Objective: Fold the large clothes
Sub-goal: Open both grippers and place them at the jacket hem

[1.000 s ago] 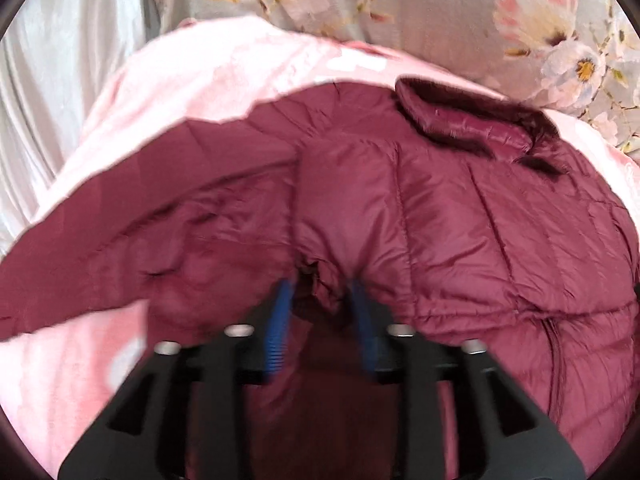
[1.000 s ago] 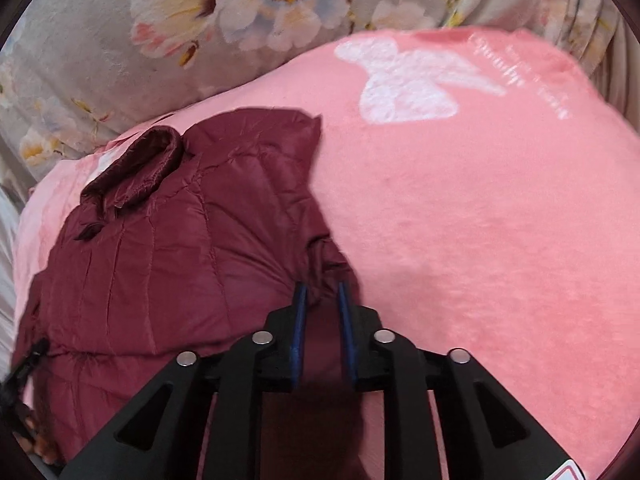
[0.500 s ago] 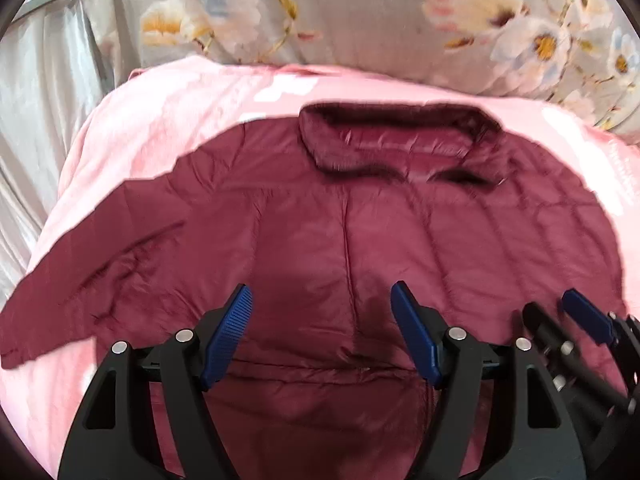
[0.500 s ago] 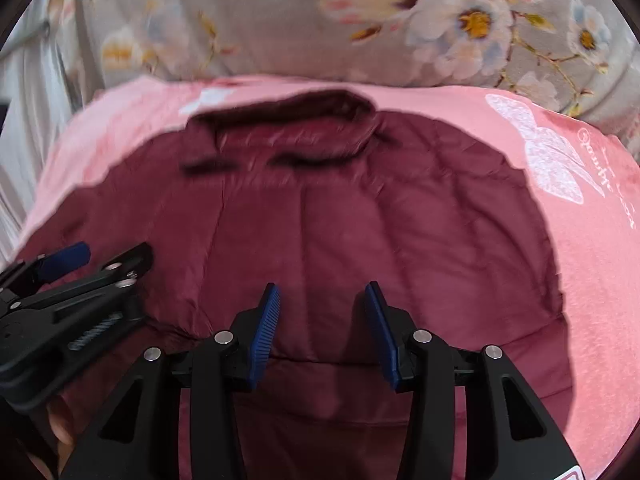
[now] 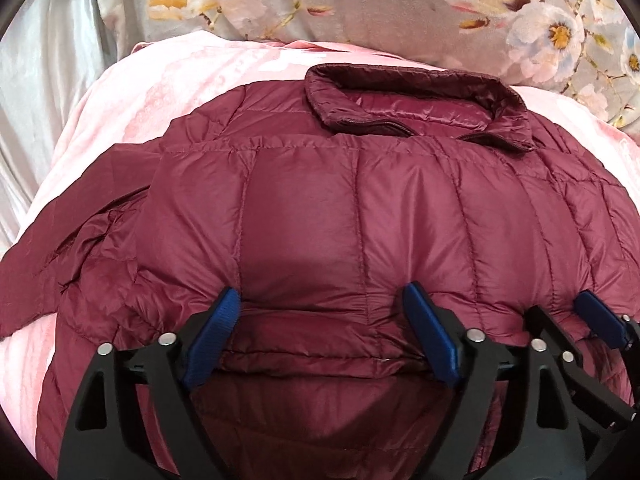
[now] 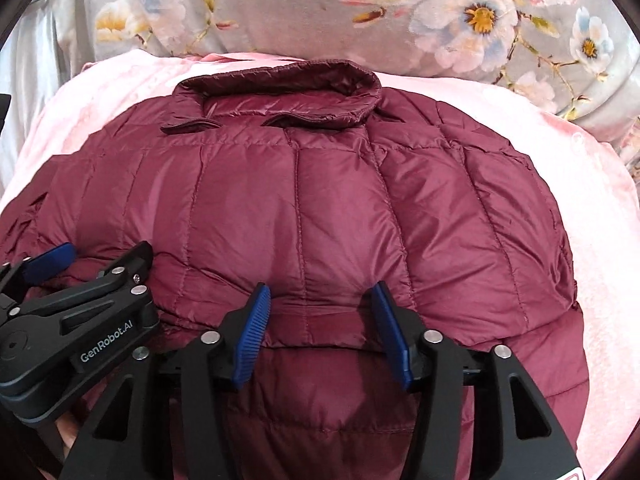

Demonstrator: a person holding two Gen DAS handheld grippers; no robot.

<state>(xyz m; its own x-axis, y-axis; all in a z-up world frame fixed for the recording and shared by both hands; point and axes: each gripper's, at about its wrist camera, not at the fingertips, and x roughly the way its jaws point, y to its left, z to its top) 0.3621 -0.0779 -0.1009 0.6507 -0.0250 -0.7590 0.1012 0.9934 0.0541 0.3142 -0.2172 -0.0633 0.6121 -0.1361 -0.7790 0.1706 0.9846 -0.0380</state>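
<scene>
Left gripper point(image 5: 322, 332) spread wide at lower centre of its own view, blue pads resting on or just above the puffy edge of the maroon down jacket point(image 5: 360, 216), pinching nothing. Right gripper point(image 6: 320, 328) likewise spread at lower centre of its view, though less widely, pads on either side of a quilted seam at the same near edge, nothing clamped. Both tools side by side: right one visible at lower right of the left view, left one at lower left of the right view. Jacket directly ahead of both, filling the middle of each frame, folded edge nearest the fingers, collar point(image 5: 416, 108) far away toward the top. Sleeve point(image 5: 60, 248) trailing out to the left edge of the left view, nearer the left gripper. Beneath it a pink blanket point(image 6: 592, 216), then floral fabric point(image 6: 280, 12) across the top of the frame. Judged: near bottom edge already doubled over; next fold likely calls for the stray sleeve to come inward, or the near edge carried toward the collar
</scene>
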